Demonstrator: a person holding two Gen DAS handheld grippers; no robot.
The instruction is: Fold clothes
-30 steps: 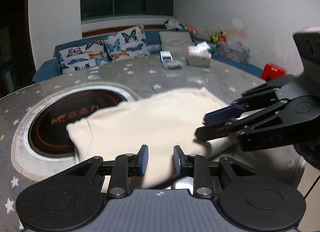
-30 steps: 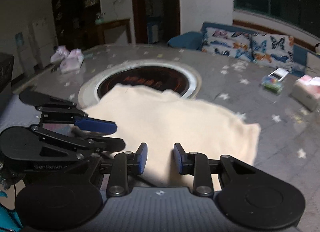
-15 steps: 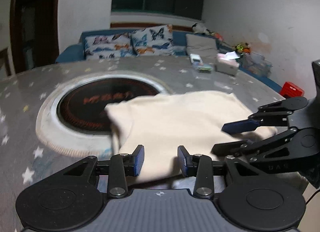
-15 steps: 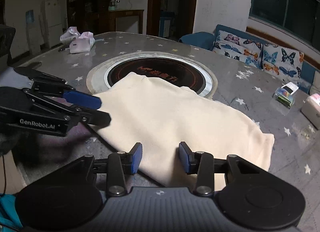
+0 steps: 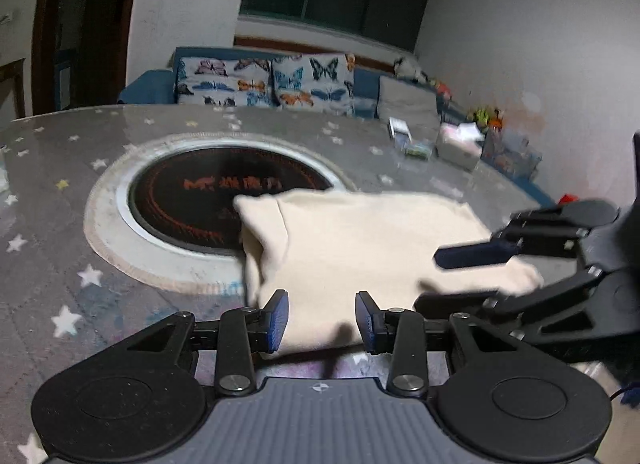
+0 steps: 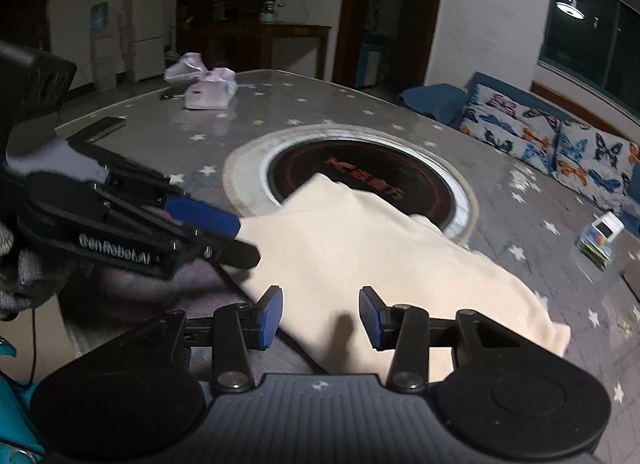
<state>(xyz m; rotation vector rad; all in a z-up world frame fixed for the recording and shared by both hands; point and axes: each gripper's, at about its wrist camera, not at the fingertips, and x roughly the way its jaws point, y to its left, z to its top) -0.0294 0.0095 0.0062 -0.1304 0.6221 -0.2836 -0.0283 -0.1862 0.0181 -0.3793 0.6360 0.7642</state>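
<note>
A large round table (image 5: 60,167) carried everything, its grey top dotted with white stars. At its centre sat a black induction hob (image 5: 224,191) inside a pale ring. A folded cream garment (image 5: 352,248) lay at the table's six o'clock edge, one corner overlapping the hob. Around two o'clock stood a white tissue box (image 5: 458,145) and a small clear box (image 5: 418,148). Pink packets (image 6: 210,89) and a dark flat device (image 6: 105,125) lay toward nine o'clock.
</note>
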